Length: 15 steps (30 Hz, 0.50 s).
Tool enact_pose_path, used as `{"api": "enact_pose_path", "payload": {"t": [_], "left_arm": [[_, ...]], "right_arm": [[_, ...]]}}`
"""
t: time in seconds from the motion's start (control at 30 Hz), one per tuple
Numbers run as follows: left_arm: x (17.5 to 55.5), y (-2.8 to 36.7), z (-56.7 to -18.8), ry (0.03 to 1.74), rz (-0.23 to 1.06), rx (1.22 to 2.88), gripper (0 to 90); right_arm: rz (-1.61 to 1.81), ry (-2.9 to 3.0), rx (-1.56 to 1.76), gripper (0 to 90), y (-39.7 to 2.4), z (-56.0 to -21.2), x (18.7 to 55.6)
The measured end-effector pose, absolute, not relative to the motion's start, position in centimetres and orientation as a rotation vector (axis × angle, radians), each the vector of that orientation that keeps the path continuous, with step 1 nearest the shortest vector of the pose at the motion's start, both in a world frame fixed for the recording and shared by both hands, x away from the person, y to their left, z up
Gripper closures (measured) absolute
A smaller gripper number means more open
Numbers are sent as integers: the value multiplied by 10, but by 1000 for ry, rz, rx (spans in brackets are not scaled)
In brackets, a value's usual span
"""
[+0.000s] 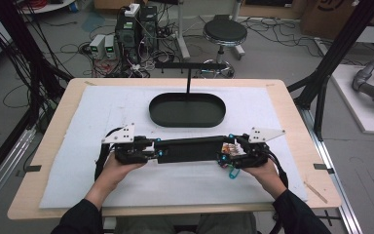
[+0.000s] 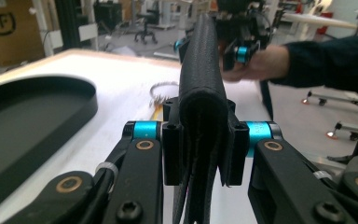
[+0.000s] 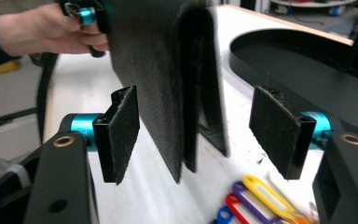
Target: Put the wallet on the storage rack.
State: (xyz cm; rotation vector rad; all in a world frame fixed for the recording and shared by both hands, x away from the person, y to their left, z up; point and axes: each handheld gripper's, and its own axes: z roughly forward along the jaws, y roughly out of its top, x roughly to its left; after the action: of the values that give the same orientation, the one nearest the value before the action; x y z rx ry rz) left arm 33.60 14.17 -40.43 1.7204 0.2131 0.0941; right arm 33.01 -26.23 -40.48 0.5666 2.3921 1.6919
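The left gripper (image 2: 200,154) has its fingers clamped on one end of a long black textured leather pouch (image 1: 190,148), held level over the white-covered table (image 1: 78,161). The right gripper (image 3: 198,140) fingers stand released either side of its other end, colourful plastic key tags (image 3: 256,198) below.

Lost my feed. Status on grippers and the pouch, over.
Left gripper shut on black pouch. Right gripper open, pads clear of it. Pouch held above mat, tray beyond, key tags below.

light: dim, even, overhead | shadows: soft, faint | blur: gripper views' backgrounds soft | glare: none
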Motion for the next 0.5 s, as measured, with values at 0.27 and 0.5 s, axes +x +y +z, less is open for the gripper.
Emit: {"api": "enact_pose_path", "payload": {"t": [0.27,0.5], "left_arm": [[343,121,-393,160,70,1734,742],[345,121,-392,181,91,1725,718]], "right_arm": [[1771,2371,524,515,-266,-396,331],[1796,2369,451,699,-270,-394,330]]}}
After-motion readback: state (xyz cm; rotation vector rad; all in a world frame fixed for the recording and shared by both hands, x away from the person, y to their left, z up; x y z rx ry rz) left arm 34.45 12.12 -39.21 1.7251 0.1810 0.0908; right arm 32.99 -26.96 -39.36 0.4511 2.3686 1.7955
